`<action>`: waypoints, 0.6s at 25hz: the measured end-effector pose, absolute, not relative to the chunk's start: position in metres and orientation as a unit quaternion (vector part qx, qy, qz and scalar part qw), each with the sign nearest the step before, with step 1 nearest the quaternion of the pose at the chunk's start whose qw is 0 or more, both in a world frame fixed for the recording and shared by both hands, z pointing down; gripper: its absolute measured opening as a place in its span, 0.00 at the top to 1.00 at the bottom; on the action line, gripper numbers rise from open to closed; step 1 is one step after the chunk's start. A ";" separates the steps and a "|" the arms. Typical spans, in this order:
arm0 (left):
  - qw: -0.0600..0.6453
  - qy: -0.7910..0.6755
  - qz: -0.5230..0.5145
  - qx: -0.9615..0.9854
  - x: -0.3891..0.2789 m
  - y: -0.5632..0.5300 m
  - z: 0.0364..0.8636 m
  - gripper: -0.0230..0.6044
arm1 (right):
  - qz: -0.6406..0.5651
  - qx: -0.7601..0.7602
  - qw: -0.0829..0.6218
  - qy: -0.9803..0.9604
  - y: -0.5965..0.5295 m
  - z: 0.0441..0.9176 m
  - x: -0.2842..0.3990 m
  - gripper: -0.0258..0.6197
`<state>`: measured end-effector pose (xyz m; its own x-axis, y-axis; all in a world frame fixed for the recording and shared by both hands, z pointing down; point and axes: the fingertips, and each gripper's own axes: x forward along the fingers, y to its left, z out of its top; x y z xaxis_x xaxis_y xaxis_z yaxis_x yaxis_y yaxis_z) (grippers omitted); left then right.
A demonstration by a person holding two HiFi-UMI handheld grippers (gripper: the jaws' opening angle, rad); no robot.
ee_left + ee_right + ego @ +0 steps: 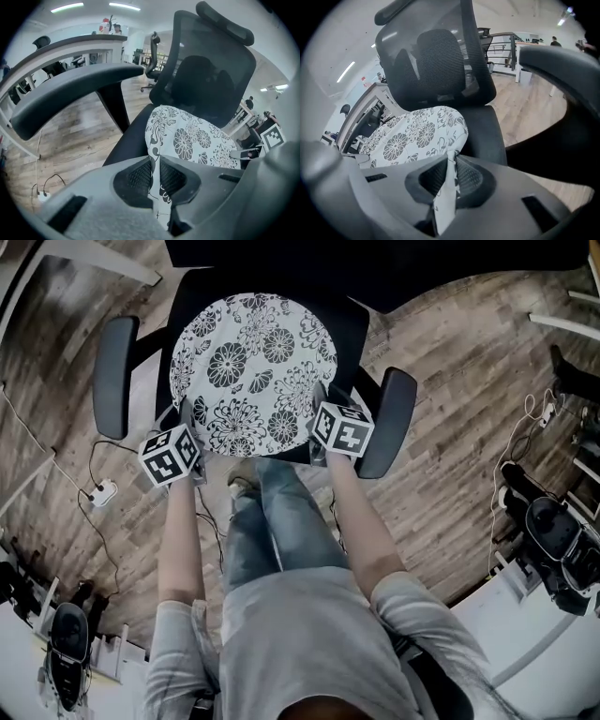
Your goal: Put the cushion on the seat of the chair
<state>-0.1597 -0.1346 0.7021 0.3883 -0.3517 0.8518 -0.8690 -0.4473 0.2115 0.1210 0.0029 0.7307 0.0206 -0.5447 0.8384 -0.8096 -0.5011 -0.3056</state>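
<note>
**Cushion over the seat, both grippers pinching its near edge**

I see the round cushion (251,367), white with a dark flower print, spread over the black seat (345,322) of the office chair, between the left armrest (114,376) and the right armrest (389,423). Its far side reaches toward the mesh backrest (211,75), and the seat shows as a dark border around it. I cannot tell whether its underside lies flat on the seat everywhere.

My left gripper (154,161) has its jaws pressed together on a fold of the cushion's fabric at the near left edge; the printed cloth runs down between the two ribbed pads. My right gripper (451,161) pinches the near right edge in the same way, with a strip of the fabric hanging through the narrow slit between its pads. Both grippers point steeply downward at the front of the seat, one at each front corner, with their marker cubes facing up.

From the head view, my forearms reach forward to either side of my legs (272,521). The chair stands on a wooden floor (450,427), and a power strip (101,493) with its cable lies to the left.
</note>
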 end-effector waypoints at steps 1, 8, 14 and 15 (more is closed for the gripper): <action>0.339 -0.402 0.383 0.760 -0.160 -0.136 0.705 0.93 | 0.508 0.703 0.133 -0.480 0.003 0.734 0.121 0.92; 0.324 -0.397 0.404 0.758 -0.163 -0.142 0.726 0.93 | 0.507 0.706 0.158 -0.469 0.004 0.755 0.126 0.91; 0.319 -0.392 0.419 0.755 -0.166 -0.145 0.740 0.93 | 0.505 0.705 0.178 -0.465 0.006 0.770 0.128 0.91; 0.317 -0.391 0.422 0.754 -0.166 -0.145 0.742 0.93 | 0.506 0.705 0.180 -0.464 0.006 0.772 0.128 0.91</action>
